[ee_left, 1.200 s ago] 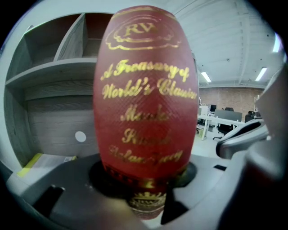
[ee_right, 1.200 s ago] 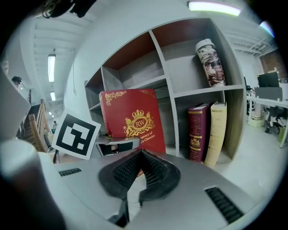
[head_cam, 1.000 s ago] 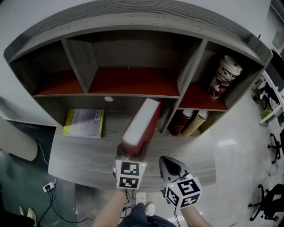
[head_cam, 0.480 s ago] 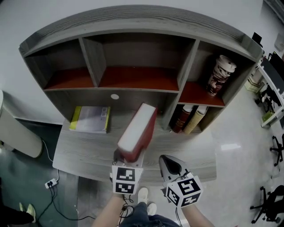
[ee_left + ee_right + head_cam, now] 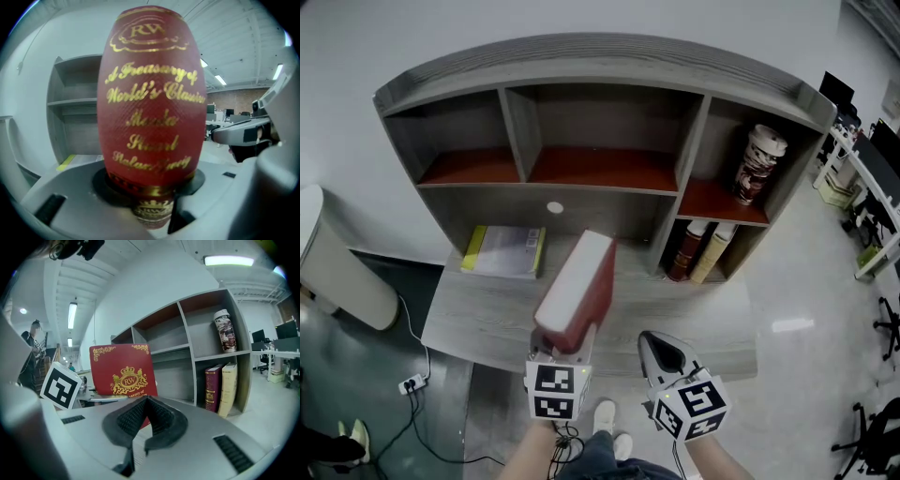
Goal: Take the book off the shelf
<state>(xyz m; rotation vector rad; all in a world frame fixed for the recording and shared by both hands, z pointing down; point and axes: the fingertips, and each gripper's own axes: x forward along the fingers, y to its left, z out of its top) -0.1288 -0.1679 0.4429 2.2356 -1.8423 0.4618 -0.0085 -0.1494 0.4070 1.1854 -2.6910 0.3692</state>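
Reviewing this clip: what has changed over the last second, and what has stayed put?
The left hand-held gripper, clamped on the red book, drew it back from the shelf toward the person. Nothing was grasped or released. The right hand-held gripper stays shut and empty; the flat booklet and two upright books are unmoved.

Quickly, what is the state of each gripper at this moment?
Left gripper: closed on the red book.
Right gripper: jaws closed, holding nothing.

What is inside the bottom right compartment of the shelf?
Two standing books: a dark red book and a cream book right beside it. Anything behind them is covered and cannot be seen.
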